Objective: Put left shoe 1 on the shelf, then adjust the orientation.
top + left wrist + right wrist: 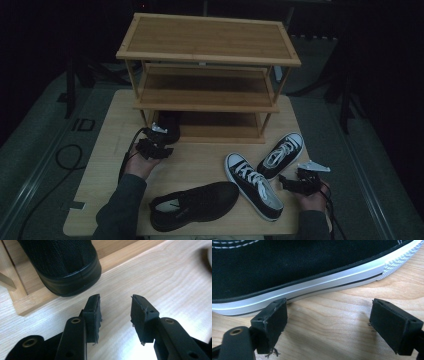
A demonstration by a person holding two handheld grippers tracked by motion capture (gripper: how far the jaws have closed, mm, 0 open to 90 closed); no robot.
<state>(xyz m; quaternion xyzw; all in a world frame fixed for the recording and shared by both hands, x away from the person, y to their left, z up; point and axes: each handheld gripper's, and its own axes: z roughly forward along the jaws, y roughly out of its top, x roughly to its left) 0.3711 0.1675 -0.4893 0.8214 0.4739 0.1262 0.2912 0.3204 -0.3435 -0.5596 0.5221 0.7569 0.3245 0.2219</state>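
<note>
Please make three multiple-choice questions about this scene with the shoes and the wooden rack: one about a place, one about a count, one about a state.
1. Where is the black shoe nearest the left gripper?
A. on the rack's top shelf
B. on the rack's bottom shelf
C. on the floor

2. How many shoes lie on the table, off the rack?
A. one
B. two
C. three

3. How are the right gripper's jaws?
A. open, nothing between them
B. shut on a lace
C. shut on a sole

Answers: 1 B, its heel sits on the lowest board. 2 C, one all-black and two white-soled. 3 A, bare wood shows between the pads.
</note>
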